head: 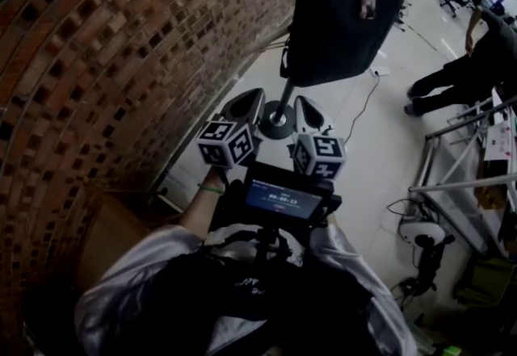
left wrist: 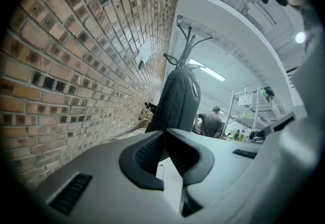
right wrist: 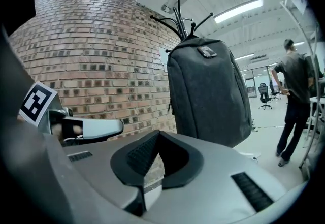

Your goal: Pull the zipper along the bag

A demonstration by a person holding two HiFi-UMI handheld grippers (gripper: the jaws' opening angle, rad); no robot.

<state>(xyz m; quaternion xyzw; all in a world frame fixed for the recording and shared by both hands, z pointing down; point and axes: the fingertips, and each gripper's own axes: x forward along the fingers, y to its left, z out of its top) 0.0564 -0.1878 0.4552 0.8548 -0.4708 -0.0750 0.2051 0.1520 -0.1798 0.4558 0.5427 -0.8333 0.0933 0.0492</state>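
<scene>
A dark grey backpack (head: 343, 11) hangs upright on a black coat stand (head: 277, 122) next to the brick wall. No zipper pull can be made out at this distance. Both grippers are held side by side in front of the person's chest, well short of the bag and below it. My left gripper (head: 258, 94) has its jaws together with nothing between them (left wrist: 163, 132); the bag (left wrist: 177, 98) hangs ahead of it. My right gripper (head: 300, 102) is also shut and empty (right wrist: 159, 134), pointing at the bag (right wrist: 210, 91), with the left gripper (right wrist: 96, 127) beside it.
A curved brick wall (head: 97, 64) runs along the left. A person (head: 468, 64) stands at the right near a metal rack (head: 460, 161). A cable (head: 363, 104) lies on the pale floor behind the stand. A small screen (head: 284, 199) sits at the person's chest.
</scene>
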